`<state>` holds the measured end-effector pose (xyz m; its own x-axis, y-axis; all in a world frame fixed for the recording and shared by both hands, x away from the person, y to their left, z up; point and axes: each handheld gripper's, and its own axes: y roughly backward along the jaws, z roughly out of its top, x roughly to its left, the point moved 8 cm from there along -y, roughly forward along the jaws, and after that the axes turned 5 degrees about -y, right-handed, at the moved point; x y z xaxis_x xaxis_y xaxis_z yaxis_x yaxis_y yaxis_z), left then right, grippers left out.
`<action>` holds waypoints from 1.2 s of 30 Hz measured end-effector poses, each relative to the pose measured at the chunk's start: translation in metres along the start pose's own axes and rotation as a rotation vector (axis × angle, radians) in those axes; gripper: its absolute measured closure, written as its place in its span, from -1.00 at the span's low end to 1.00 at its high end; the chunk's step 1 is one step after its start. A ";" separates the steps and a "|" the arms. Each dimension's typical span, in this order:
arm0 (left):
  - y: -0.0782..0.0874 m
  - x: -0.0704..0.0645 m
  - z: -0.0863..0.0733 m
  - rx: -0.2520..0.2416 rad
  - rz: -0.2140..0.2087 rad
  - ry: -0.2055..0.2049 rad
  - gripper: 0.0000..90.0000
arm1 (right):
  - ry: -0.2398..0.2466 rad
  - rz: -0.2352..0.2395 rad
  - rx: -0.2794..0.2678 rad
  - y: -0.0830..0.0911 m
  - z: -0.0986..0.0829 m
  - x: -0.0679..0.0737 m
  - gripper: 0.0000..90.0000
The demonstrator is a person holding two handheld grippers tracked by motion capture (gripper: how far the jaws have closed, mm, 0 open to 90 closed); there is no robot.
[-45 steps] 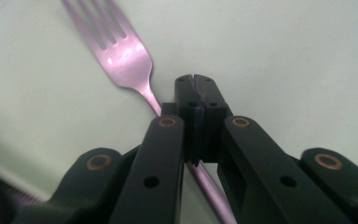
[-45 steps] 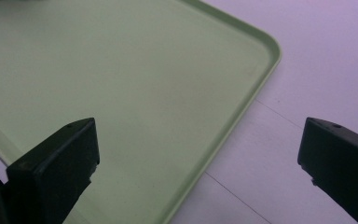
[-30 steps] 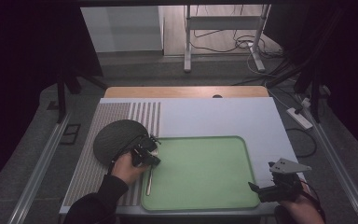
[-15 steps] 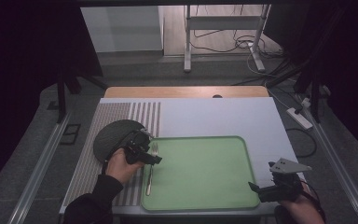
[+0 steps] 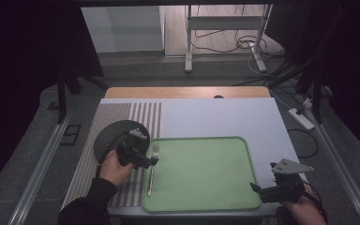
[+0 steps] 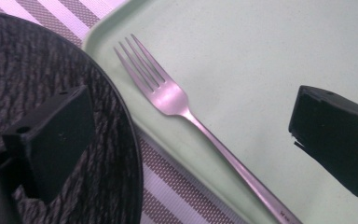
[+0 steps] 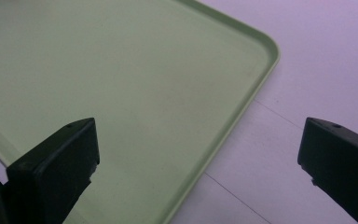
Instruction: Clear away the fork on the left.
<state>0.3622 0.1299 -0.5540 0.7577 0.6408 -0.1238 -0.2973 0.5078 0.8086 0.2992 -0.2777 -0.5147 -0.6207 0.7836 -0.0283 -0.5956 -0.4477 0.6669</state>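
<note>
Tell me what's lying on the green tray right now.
A single metal fork lies along the left side of the green tray, tines pointing away from the person. In the high view, the left gripper covers part of its handle.

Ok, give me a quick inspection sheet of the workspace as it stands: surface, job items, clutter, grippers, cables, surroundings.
Surface: white table top with a striped mat at its left.
Job's things: fork lies flat along the left edge of the green tray, tines pointing away from the person; dark round plate beside the tray, on the mat.
Clutter: nothing seen.
Grippers: left gripper open over the fork, not gripping; right gripper open at the tray's near right corner.
Cables: power strip and cables on the floor.
Surroundings: metal stand behind the table.
</note>
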 end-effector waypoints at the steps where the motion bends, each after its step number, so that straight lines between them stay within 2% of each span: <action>1: 0.001 0.000 -0.001 -0.008 0.000 0.000 -1.00 | 0.000 0.000 0.000 0.000 0.000 0.000 -1.00; 8: 0.010 0.001 -0.010 -0.041 -0.020 0.019 -1.00 | -0.001 0.000 0.000 0.000 0.000 0.000 -1.00; 11: 0.016 0.000 -0.015 -0.060 -0.059 0.025 -1.00 | -0.001 0.000 0.001 0.000 0.000 0.000 -1.00; 15: 0.019 -0.001 -0.018 -0.072 -0.082 0.032 -1.00 | -0.001 0.000 0.001 0.000 0.000 0.000 -1.00; 21: 0.024 -0.001 -0.025 -0.081 -0.084 0.043 -1.00 | -0.001 0.000 0.001 0.000 0.000 0.000 -1.00; 29: 0.032 -0.002 -0.031 -0.134 -0.084 0.060 -1.00 | -0.001 -0.001 0.001 0.000 0.000 0.000 -1.00; 34: 0.035 -0.004 -0.035 -0.135 -0.059 0.057 -1.00 | -0.001 0.000 0.002 0.000 0.000 0.000 -1.00; 36: 0.036 -0.006 -0.036 -0.131 -0.068 0.065 -1.00 | -0.001 0.000 0.002 0.000 0.000 0.000 -1.00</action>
<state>0.3260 0.1650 -0.5450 0.7408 0.6361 -0.2157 -0.3230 0.6189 0.7160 0.2993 -0.2776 -0.5149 -0.6199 0.7842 -0.0279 -0.5949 -0.4466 0.6683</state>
